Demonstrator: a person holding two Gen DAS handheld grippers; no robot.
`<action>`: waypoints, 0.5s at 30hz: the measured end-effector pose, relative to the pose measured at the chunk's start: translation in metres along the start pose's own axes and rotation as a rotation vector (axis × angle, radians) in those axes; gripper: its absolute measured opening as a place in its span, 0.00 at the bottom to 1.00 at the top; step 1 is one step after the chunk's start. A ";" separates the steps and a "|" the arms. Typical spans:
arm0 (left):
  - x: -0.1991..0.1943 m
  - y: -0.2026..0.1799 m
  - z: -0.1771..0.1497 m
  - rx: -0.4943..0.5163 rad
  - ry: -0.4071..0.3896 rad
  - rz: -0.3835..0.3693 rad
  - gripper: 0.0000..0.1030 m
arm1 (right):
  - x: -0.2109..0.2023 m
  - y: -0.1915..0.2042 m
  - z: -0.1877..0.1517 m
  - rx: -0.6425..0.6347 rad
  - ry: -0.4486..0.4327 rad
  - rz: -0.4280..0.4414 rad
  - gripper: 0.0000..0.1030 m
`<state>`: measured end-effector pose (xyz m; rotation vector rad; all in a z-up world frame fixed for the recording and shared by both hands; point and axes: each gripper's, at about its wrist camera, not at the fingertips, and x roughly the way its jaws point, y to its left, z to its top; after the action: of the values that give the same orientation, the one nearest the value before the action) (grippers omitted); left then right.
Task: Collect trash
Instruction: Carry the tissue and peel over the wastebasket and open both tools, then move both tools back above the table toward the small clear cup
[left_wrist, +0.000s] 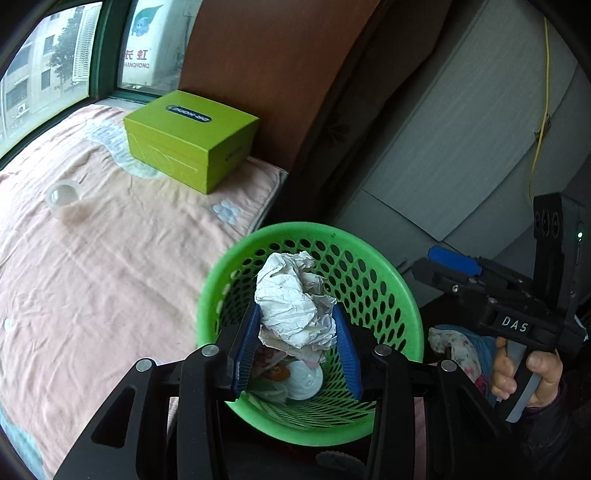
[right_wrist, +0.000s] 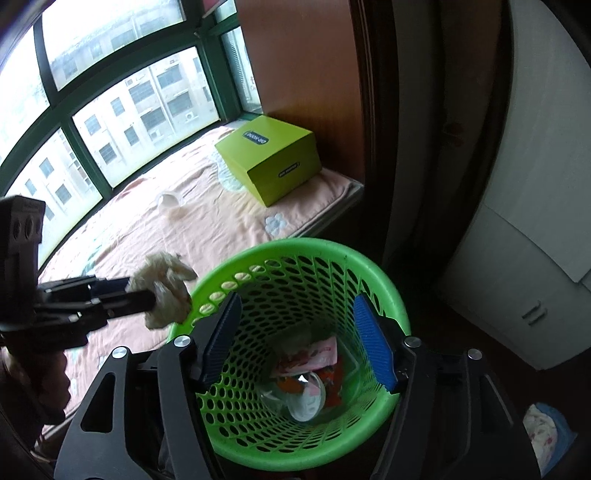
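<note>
My left gripper (left_wrist: 297, 321) is shut on a crumpled white paper ball (left_wrist: 291, 302) and holds it over the green perforated basket (left_wrist: 391, 280). In the right wrist view the same paper ball (right_wrist: 164, 291) sits just left of the basket rim (right_wrist: 295, 245), held by the left gripper (right_wrist: 147, 299). My right gripper (right_wrist: 295, 332) is open and empty above the basket's mouth. It also shows in the left wrist view (left_wrist: 454, 262). The basket bottom holds a clear plastic lid (right_wrist: 303, 402) and colourful wrappers (right_wrist: 317, 354).
A pink blanket (left_wrist: 92, 258) covers the window bench. On it stand a lime green box (left_wrist: 192, 140) and a small clear cup (left_wrist: 62, 195). A brown wall panel (left_wrist: 277, 74) and a white cabinet (right_wrist: 535, 258) stand to the right.
</note>
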<state>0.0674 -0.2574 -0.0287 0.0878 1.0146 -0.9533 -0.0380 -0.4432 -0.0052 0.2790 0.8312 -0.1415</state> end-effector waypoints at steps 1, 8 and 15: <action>0.002 -0.001 0.000 0.003 0.004 -0.005 0.39 | 0.000 0.000 0.001 0.000 -0.004 0.003 0.64; 0.009 -0.002 -0.003 0.008 0.018 -0.020 0.57 | 0.007 0.006 0.005 -0.004 0.006 0.019 0.66; -0.001 0.027 -0.003 -0.035 0.000 0.047 0.57 | 0.018 0.021 0.016 -0.041 0.014 0.046 0.69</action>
<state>0.0844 -0.2387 -0.0390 0.0823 1.0246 -0.8931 -0.0098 -0.4279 -0.0044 0.2610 0.8394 -0.0792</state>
